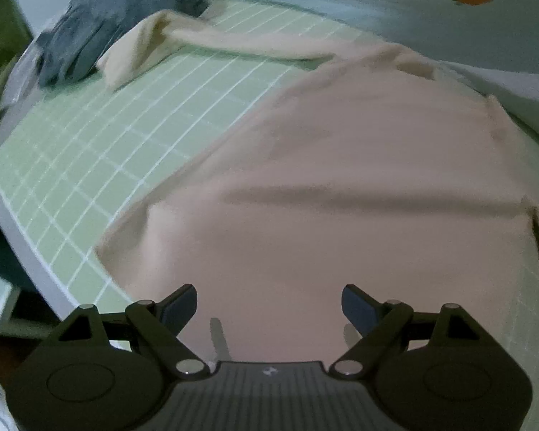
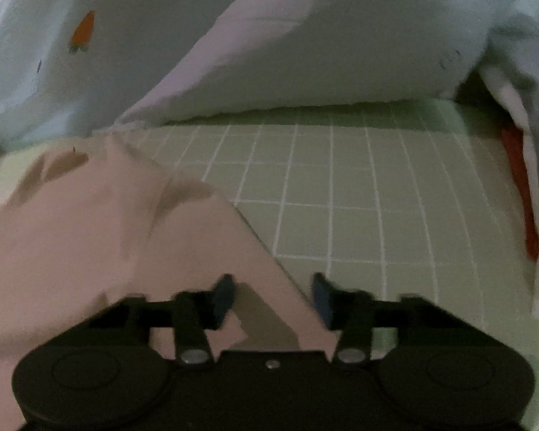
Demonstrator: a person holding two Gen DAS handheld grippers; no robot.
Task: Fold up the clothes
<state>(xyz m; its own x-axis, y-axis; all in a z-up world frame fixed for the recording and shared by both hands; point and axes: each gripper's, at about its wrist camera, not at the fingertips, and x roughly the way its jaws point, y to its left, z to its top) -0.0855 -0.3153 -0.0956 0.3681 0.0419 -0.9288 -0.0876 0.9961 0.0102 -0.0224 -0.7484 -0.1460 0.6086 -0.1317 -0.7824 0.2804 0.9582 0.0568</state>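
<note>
Looking along the left gripper point(image 1: 269, 307), I see its jaws spread wide and holding nothing, poised above the pale pink garment point(image 1: 341, 197). That garment lies spread flat on a green cutting mat point(image 1: 107, 136) ruled with white grid lines, covering the mat's near and right part. One sleeve point(image 1: 212, 41) stretches away across the mat toward the far left, where its end bunches up just beside a crumpled grey-blue cloth point(image 1: 100, 28) at the mat's far corner. A shallow crease runs across the garment's middle. Beyond the mat lies light bedding point(image 1: 431, 18) printed with a small orange carrot.

From the right gripper point(image 2: 272, 296), the jaws are likewise released, parted over the slanting edge of the pink garment point(image 2: 100, 230), which fills the left of this view while bare mat point(image 2: 377, 197) shows on the right. A white pillow point(image 2: 323, 54) rests along the mat's far edge, and something red point(image 2: 521, 186) shows at the right beneath white fabric.
</note>
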